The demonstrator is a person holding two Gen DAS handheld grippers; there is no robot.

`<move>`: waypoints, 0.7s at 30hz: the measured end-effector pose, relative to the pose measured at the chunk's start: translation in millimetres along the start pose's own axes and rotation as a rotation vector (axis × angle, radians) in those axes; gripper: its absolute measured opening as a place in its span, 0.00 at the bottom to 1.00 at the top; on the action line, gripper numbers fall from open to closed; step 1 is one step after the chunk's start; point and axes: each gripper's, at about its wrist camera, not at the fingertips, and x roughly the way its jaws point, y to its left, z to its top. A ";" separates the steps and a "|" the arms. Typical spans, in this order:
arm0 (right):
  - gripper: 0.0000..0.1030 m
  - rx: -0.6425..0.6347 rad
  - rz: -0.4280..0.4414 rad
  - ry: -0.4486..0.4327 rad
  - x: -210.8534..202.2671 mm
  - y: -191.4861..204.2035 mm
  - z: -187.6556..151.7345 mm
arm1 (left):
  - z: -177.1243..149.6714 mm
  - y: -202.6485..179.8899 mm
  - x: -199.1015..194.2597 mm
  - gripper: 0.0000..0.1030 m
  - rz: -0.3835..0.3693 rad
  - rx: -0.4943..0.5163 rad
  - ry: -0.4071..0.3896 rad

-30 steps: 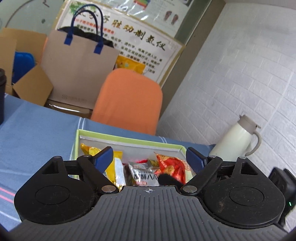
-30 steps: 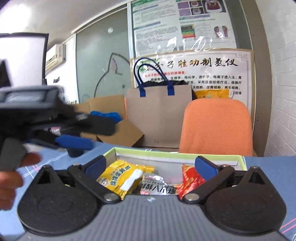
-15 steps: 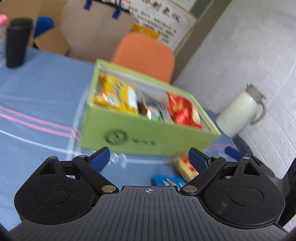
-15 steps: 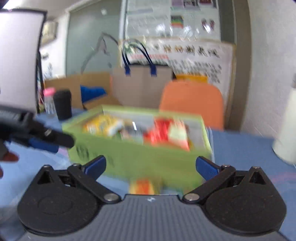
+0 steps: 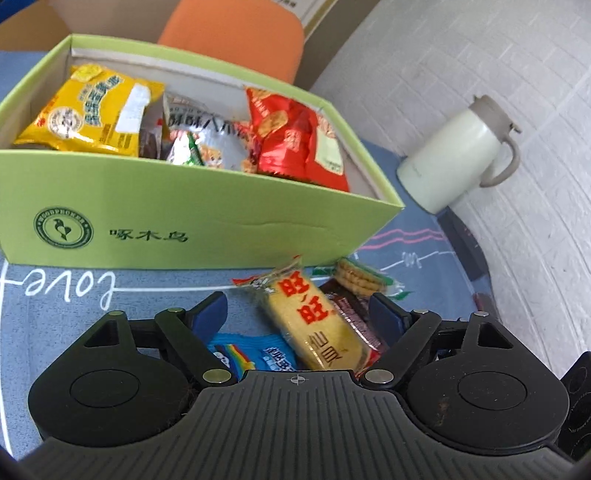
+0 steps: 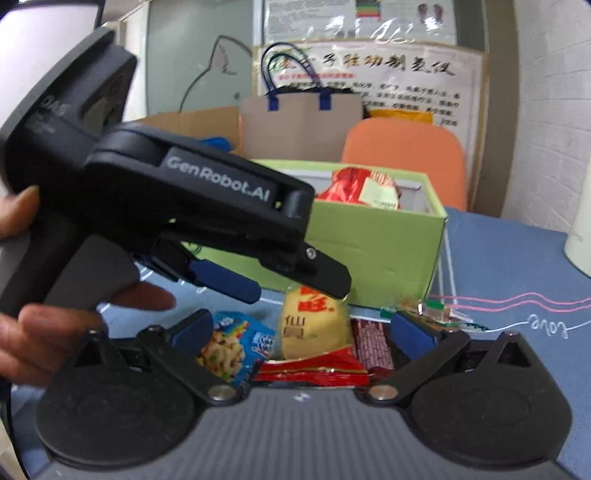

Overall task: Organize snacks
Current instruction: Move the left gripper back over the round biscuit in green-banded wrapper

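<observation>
One blue tablecloth [image 5: 55, 310] (white brick wall [image 5: 480, 55])

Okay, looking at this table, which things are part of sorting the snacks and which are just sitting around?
Part of the job:
- green cardboard box, already holding packets
- yellow rice-cracker packet
- blue snack packet
- dark red wafer packet
- round biscuit packet
- left gripper, right gripper, both open

Lying about:
- pale green thermos jug
- orange chair
- brown paper bag

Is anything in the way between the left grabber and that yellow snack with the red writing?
Nothing visible. The left gripper has open jaws, just narrowing, with the yellow rice cracker pack lying between them, untouched. Blue pack and dark pack crowd its sides.
</observation>
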 end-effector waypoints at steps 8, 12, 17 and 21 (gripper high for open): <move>0.99 -0.026 -0.037 -0.005 -9.5 10.1 -5.5 | -8.7 2.1 -13.8 0.68 0.029 0.008 -0.039; 0.99 -0.035 -0.085 -0.037 -22.9 11.5 -1.7 | -8.1 3.2 -23.2 0.68 -0.002 -0.006 -0.050; 0.99 0.031 -0.199 -0.064 -33.9 -14.2 1.1 | 2.5 -7.4 -31.7 0.70 -0.040 0.014 -0.079; 0.99 0.053 -0.224 -0.042 -21.9 -40.5 6.1 | 19.4 -26.5 -12.3 0.67 -0.085 0.015 -0.053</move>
